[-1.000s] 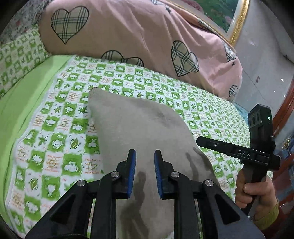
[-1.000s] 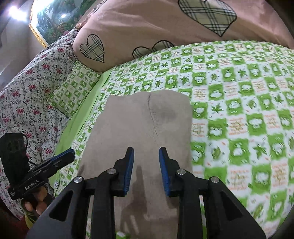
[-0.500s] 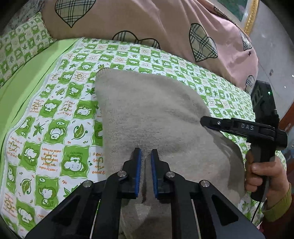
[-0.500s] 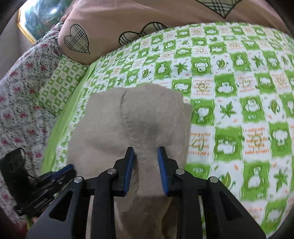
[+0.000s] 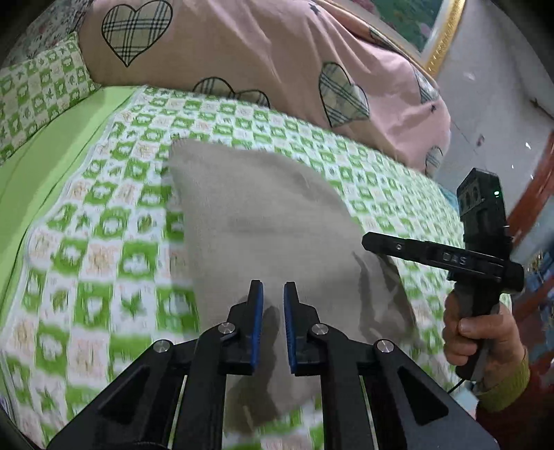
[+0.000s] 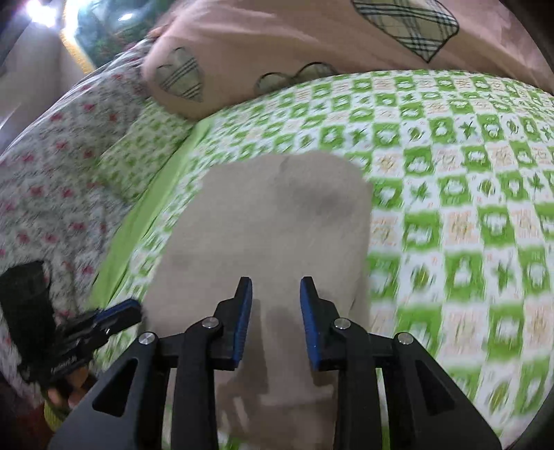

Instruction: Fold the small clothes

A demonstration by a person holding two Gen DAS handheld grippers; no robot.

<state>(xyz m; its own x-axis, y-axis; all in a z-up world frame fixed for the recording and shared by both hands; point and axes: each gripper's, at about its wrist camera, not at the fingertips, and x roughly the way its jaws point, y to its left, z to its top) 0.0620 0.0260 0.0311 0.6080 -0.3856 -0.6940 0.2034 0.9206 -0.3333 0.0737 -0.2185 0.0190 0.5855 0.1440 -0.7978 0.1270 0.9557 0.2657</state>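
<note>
Left gripper (image 5: 273, 294) narrowed, nearly closed over beige garment (image 5: 263, 214), right gripper (image 6: 276, 290) opening, empty

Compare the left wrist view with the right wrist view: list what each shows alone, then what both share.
Left wrist only: the right gripper side-on in a hand with a yellow-green cuff, and a gold picture frame.

Right wrist only: the floral quilt, the left gripper side-on, and a bright lamp glare.

Both: the beige garment on the green checked sheet, with the pink heart-print duvet behind.
</note>
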